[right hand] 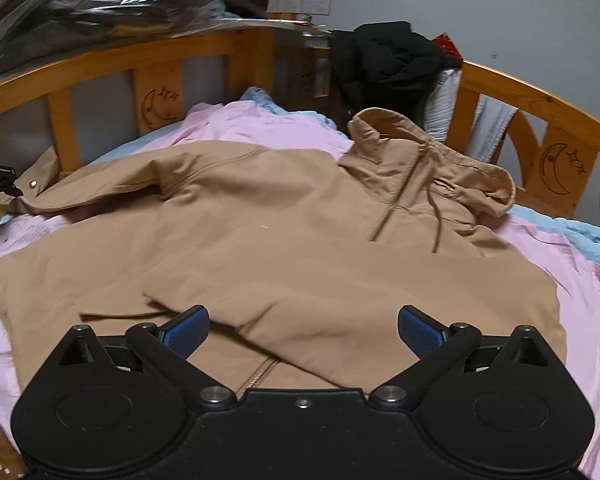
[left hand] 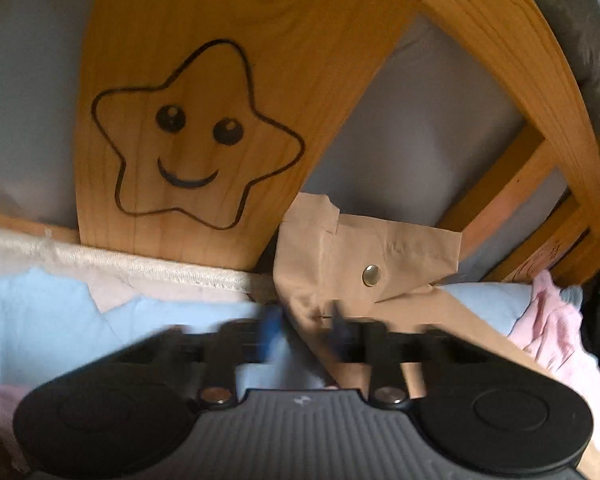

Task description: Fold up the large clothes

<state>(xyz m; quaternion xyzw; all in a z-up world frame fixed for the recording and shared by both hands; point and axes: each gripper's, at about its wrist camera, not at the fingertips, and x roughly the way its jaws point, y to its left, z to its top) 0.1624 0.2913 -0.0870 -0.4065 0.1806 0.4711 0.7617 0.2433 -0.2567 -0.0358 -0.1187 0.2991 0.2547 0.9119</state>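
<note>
One tan jacket (right hand: 284,232) spread flat over pink sheet (right hand: 260,128) on bed, hood toward far right corner, one sleeve folded across front, other sleeve stretched out to left rail. Its cuff (left hand: 364,256) with one snap button (left hand: 371,275) lies against star-carved board (left hand: 188,136). Left gripper (left hand: 306,330) blurred; jaws nearly clenched at cuff fabric, can't tell if pinching. Right gripper (right hand: 303,330) jaws released wide, nothing between, above hem. Wooden rails (right hand: 540,92) hem bed in; two moon carvings (right hand: 558,174).
</note>
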